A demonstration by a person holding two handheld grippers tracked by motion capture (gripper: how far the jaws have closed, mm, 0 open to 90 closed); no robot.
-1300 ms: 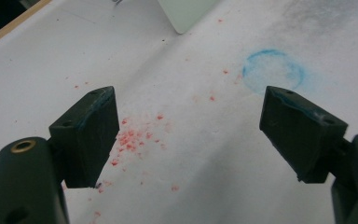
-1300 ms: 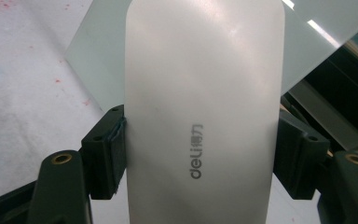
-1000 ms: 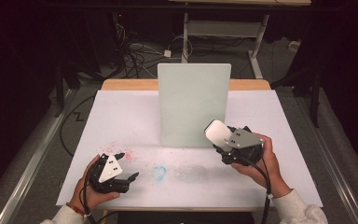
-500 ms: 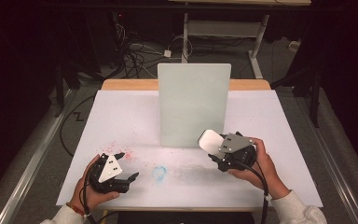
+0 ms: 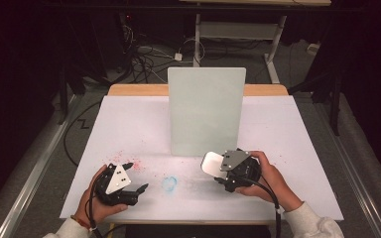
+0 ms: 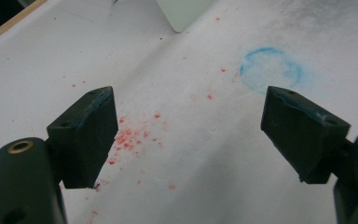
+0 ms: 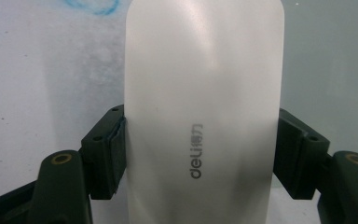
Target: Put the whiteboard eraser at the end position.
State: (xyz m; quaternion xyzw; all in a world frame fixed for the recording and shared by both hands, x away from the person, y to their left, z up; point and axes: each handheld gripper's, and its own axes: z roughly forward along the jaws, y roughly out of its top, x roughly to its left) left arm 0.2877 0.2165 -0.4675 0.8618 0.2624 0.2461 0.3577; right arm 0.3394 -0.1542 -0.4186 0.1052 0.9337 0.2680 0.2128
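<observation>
A dark room surrounds a table (image 5: 129, 124) covered in white paper, with a strip of bare wood along its far edge. Cables (image 5: 144, 54) lie tangled on the floor beyond it, near the legs of another pale frame.

A pale green board (image 5: 206, 111) stands upright near the middle of the table, its flat face toward the person. A corner of it appears at the top of the left gripper view.

The person's forearms come in from the near edge, a white sleeve (image 5: 310, 223) on the right arm.

The right gripper (image 5: 213, 166) sits just in front of the board's lower right corner, low over the paper. Its jaws are closed against the two long sides of a white rounded eraser block (image 7: 203, 112), which points away from the hand toward the middle of the table. Small grey lettering on the block reads "deli".

The left gripper (image 5: 135, 176) hovers over the near left part of the table, its jaws spread wide with nothing between them.

A faint blue smudged ring (image 5: 169, 183) marks the paper between the two grippers. Red specks (image 6: 130, 137) are scattered on the paper under the left gripper. A grey smear (image 5: 203, 181) spreads across the paper right of the blue ring.
</observation>
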